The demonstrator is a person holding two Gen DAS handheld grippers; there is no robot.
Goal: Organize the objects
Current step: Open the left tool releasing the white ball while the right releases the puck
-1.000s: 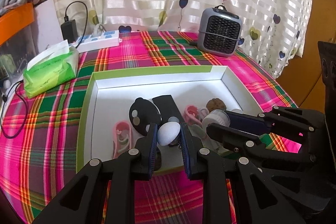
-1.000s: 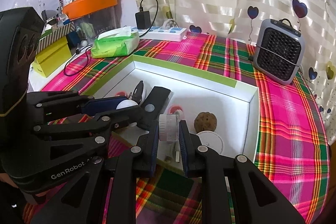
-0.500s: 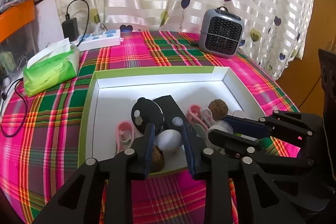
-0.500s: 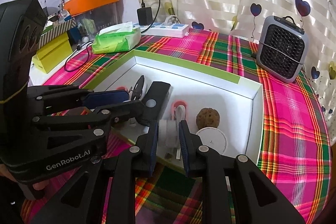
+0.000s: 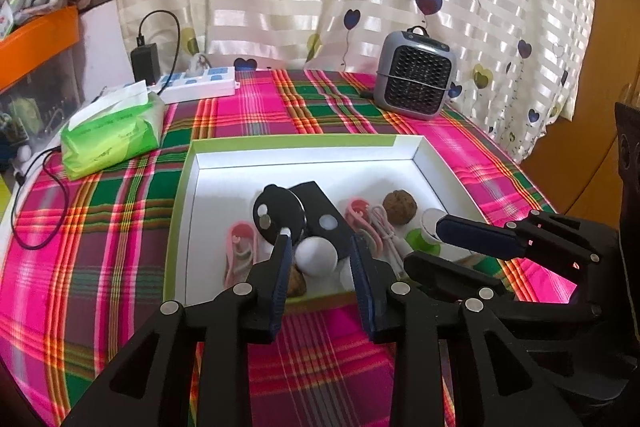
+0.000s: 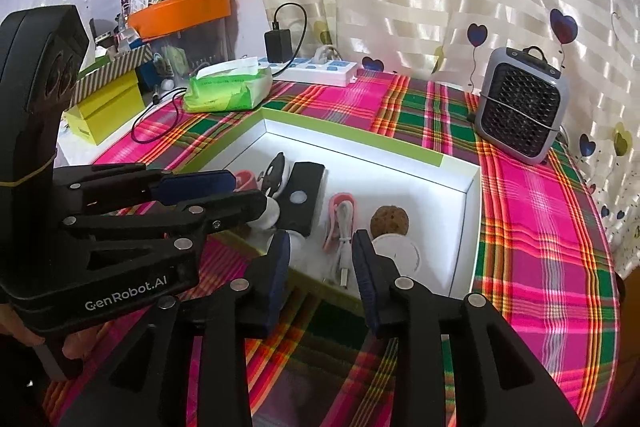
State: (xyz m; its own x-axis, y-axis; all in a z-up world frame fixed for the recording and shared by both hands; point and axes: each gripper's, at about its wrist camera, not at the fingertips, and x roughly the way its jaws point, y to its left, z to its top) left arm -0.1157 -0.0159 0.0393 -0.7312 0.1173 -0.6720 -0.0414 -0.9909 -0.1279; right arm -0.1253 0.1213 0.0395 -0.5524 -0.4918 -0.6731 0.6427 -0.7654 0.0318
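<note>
A white box with a green rim (image 5: 292,140) holds the small objects. My left gripper (image 5: 320,241) stands over its near edge with its jaws opening. A white egg-shaped ball (image 5: 316,259) lies loose between them, and a walnut (image 5: 298,285) rests by the left finger. My right gripper (image 6: 320,235) is opening too; a small white cylinder (image 6: 296,247) lies free beside its left finger and a white cable (image 6: 343,243) lies between the fingers. A second walnut (image 6: 389,221), a white lid (image 6: 396,253), pink clips (image 5: 240,247) and black pieces (image 5: 280,215) are also in the box.
A grey mini heater (image 5: 414,83) stands at the back right of the plaid tablecloth. A green tissue pack (image 5: 112,135) and a white power strip (image 5: 200,89) with a charger lie at the back left. Yellow boxes (image 6: 106,107) and an orange bin (image 6: 184,11) stand beyond.
Both grippers opened. The left let go of the white ball and the right let go of the white cylinder; both objects now lie in the box. The right gripper drew back slightly.
</note>
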